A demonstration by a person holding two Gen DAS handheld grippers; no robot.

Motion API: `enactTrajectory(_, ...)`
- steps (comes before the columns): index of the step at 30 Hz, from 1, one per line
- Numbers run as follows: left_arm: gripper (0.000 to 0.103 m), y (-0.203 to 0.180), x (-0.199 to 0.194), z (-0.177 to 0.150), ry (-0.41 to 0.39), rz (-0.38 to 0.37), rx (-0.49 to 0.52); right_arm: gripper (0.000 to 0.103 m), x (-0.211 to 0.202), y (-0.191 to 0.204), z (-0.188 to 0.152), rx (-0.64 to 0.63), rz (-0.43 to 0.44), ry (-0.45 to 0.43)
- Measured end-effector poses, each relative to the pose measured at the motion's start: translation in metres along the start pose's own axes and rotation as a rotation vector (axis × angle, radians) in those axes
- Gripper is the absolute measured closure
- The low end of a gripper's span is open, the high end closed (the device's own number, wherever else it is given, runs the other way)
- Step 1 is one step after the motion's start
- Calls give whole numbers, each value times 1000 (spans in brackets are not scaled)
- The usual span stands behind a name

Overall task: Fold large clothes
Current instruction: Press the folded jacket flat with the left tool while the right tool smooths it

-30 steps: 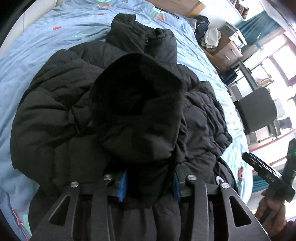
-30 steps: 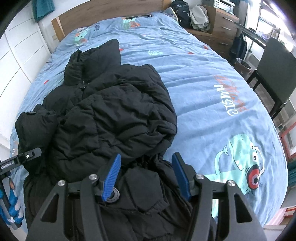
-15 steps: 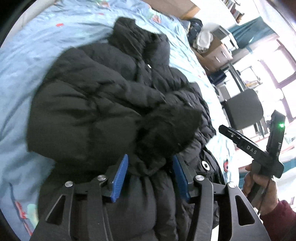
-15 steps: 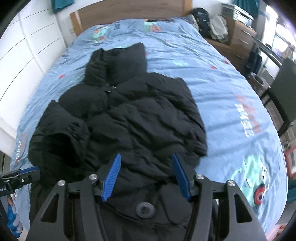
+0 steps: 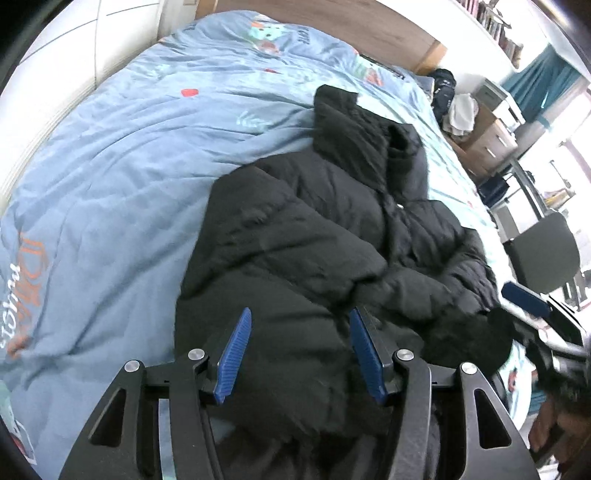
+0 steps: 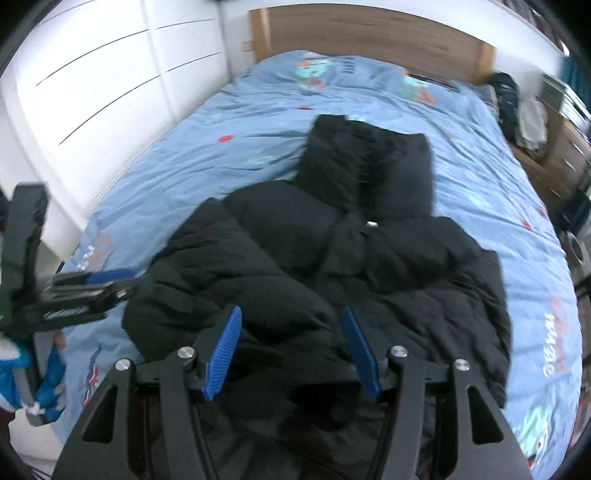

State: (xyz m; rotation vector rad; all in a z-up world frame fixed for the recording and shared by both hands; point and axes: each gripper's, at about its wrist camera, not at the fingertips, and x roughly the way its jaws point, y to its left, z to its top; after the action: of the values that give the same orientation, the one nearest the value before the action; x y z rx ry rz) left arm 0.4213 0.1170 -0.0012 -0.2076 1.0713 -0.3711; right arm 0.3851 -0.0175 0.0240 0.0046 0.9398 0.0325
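Note:
A large black puffer jacket (image 5: 332, 258) lies on the blue bed, hood toward the headboard; it also shows in the right wrist view (image 6: 369, 266). One sleeve is folded across the body. My left gripper (image 5: 300, 354) is open and empty, hovering over the jacket's near left part. My right gripper (image 6: 291, 350) is open and empty above the jacket's lower middle. The left gripper shows at the left edge of the right wrist view (image 6: 92, 288), beside the jacket's left side. The right gripper shows at the right edge of the left wrist view (image 5: 535, 306).
The bed has a blue printed cover (image 5: 110, 184) and a wooden headboard (image 6: 369, 33). White wardrobe doors (image 6: 92, 74) stand on the left. A wooden dresser (image 5: 487, 140) with clothes and a black chair (image 5: 543, 254) stand to the right of the bed.
My left gripper let go of the black sleeve it held and opened. The sleeve now lies folded across the jacket. Both grippers have pulled back and risen.

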Motion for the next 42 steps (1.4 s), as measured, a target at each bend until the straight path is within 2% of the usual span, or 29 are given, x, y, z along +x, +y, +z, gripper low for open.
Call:
enactTrajectory(7, 48, 16, 38, -2, 25, 49, 11, 47, 38, 15, -17, -33, 11, 77)
enactTrajectory(16, 46, 20, 73, -23, 35, 82, 84, 47, 67, -6, -67, -84, -28, 167)
enactTrajectory(25, 35, 19, 94, -31, 33, 129, 126, 47, 92, -17, -87, -101, -16, 168)
enactTrajectory(29, 27, 16, 97, -29, 45, 160, 138, 47, 90, -13, -86, -112, -33, 181)
enactTrajectory(32, 27, 13, 92, -23, 75, 184, 128, 47, 85, -8, -80, -113, -55, 205)
enactTrajectory(36, 27, 11, 69, -23, 45, 202, 95, 47, 66, -4, -71, -100, -46, 185)
enactTrajectory(40, 26, 0, 40, -31, -14, 177, 90, 47, 43, 4, -64, -124, -9, 128)
enactTrajectory(42, 24, -10, 35, -42, -27, 168, 111, 47, 41, 8, -68, -142, 0, 127)
